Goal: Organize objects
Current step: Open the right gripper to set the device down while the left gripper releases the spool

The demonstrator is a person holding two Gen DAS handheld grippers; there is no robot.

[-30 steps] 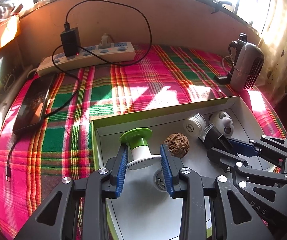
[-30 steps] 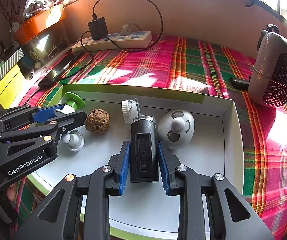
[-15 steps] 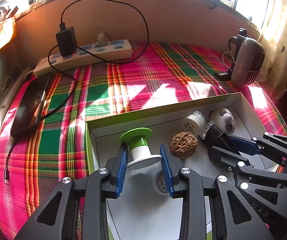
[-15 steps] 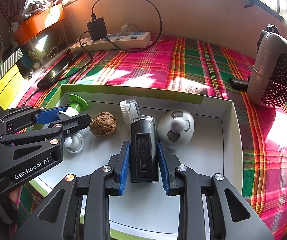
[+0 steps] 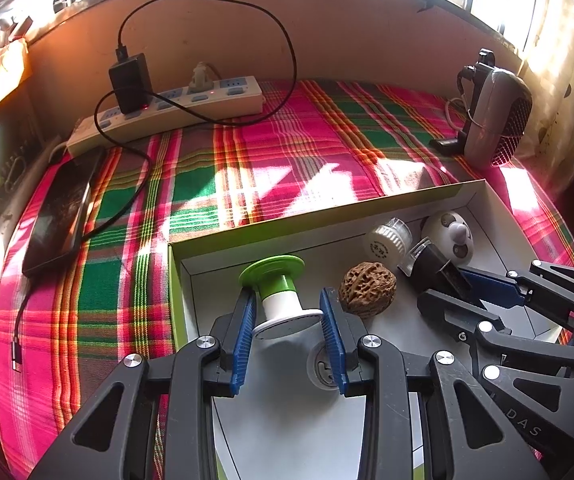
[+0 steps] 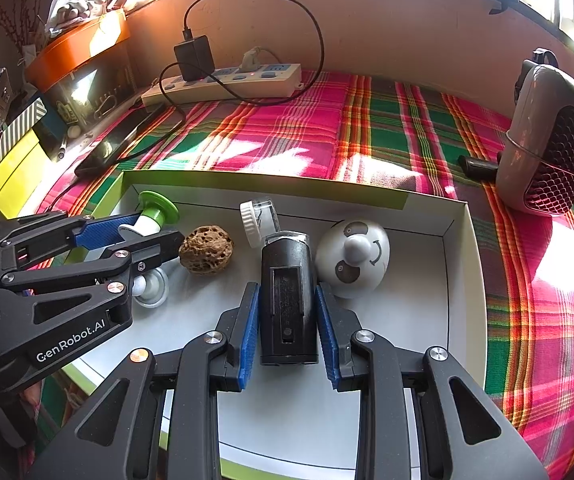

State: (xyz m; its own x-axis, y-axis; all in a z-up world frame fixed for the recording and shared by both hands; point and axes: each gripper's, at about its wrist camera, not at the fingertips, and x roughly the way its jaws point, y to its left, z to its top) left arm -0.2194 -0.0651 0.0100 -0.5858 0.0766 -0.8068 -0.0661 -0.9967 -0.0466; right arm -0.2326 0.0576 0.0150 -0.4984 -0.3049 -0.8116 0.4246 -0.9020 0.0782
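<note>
place: home | evidence: plaid cloth (image 5: pixel 287 152), power strip (image 5: pixel 167 114), curtained window

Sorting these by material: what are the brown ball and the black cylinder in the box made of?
The brown ball looks like a real walnut: matte, pitted, ridged shell. The black cylinder, in the right gripper, seems moulded plastic, satin with seams, with a clear cap; I can't be sure.

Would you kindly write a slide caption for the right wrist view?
Right gripper clamps a black cylinder in the white tray, beside a walnut and the left gripper.
</note>
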